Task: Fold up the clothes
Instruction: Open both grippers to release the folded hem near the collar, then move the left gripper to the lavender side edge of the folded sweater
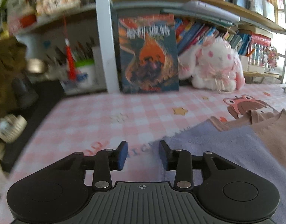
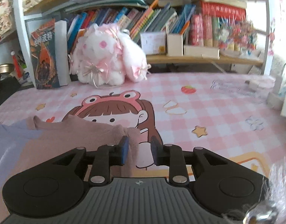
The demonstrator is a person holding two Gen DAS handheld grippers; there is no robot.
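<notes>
A garment with a lavender part [image 1: 217,149] and a dusty pink part [image 1: 273,136] lies flat on the pink checked tablecloth [image 1: 105,115]. My left gripper [image 1: 144,155] is open at the lavender part's left edge, its right finger over the cloth and bare tablecloth showing between the pads. In the right wrist view the pink part [image 2: 77,134] and the lavender part [image 2: 8,136] lie at lower left. My right gripper [image 2: 139,151] is open at the pink part's right corner; a fold of that cloth sits beside the left pad [image 2: 124,150], not pinched.
A white and pink plush rabbit [image 2: 105,59] and an upright book [image 1: 148,54] stand at the back of the table under bookshelves [image 2: 180,18]. A pen holder [image 1: 83,71] sits at far left. A clear plastic item [image 2: 230,88] and white boxes [image 2: 285,100] lie at far right.
</notes>
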